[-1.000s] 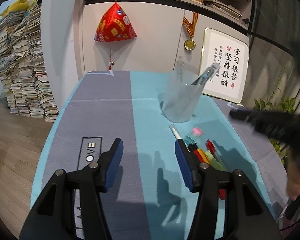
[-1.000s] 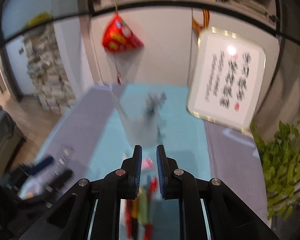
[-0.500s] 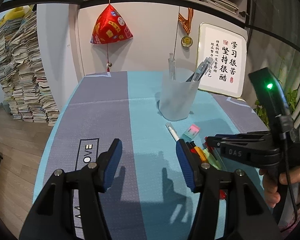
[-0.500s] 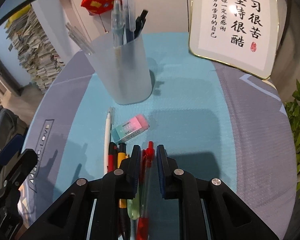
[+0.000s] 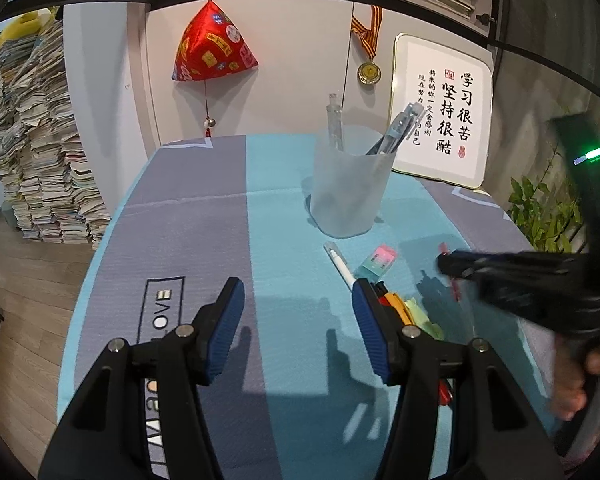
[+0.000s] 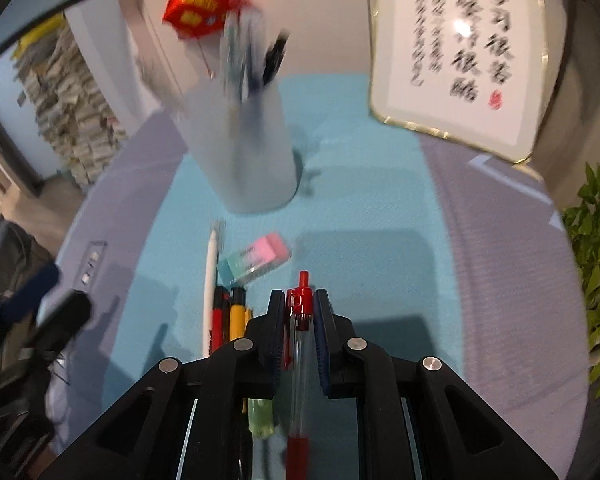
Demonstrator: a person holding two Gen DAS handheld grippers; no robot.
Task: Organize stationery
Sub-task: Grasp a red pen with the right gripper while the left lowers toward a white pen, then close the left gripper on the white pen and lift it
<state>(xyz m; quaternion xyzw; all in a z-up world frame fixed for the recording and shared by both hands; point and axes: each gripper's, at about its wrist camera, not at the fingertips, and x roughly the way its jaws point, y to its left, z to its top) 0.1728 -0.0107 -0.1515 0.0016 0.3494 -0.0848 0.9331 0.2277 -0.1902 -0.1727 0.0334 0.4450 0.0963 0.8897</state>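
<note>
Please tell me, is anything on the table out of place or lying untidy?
Yes. Several pens, a white pen and a pink-green eraser lie loose on the tablecloth in front of the pen cup, not inside it. The right gripper is shut on a red pen. Nothing looks spilled or damaged.

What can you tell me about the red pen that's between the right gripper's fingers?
The red pen is a click pen with a clear barrel, red clip and plunger at the top and a red grip section lower down. It runs lengthwise between the right gripper fingers, whose blue pads are shut on its upper end, plunger poking out past the tips. Whether it touches the cloth cannot be told.
</note>
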